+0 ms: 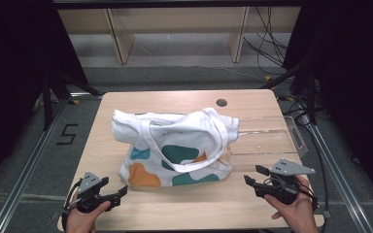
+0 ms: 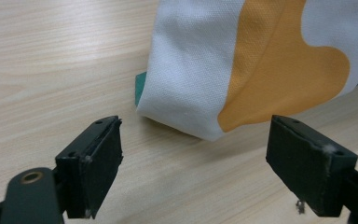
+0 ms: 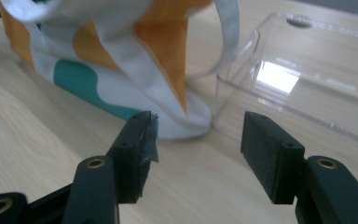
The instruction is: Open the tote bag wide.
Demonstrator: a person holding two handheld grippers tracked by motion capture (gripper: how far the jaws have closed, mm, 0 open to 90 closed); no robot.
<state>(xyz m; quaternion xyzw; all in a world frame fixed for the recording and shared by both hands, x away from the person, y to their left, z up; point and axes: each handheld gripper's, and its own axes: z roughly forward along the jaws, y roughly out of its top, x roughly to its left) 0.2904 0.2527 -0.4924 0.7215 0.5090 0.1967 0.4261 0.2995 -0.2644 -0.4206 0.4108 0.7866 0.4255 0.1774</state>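
Holding one gripper in each hand, I have two grippers low over a pale wooden desk. One tote bag lies in the middle of the desk, white cloth with teal and orange blobs printed on it. One clear plastic tray sits just to the right of the bag, touching its right edge.

A small line of grey letters is printed near the top of the bag's front; it is too small for me to read. A large black "5" is marked on the floor left of the desk.

The bag lies flat, slightly crumpled, its long axis running left to right across the desk. Its handles loop over the front, and its printed bottom edge faces me.

My left gripper rests at the near left corner of the desk, fingers wide apart with nothing between them, aimed at the bag's lower left corner, which lies just ahead, not touched.

My right gripper hovers near the bag's lower right corner, beside the tray. Its fingers stand apart, holding nothing; the bag's corner lies just beyond their tips.
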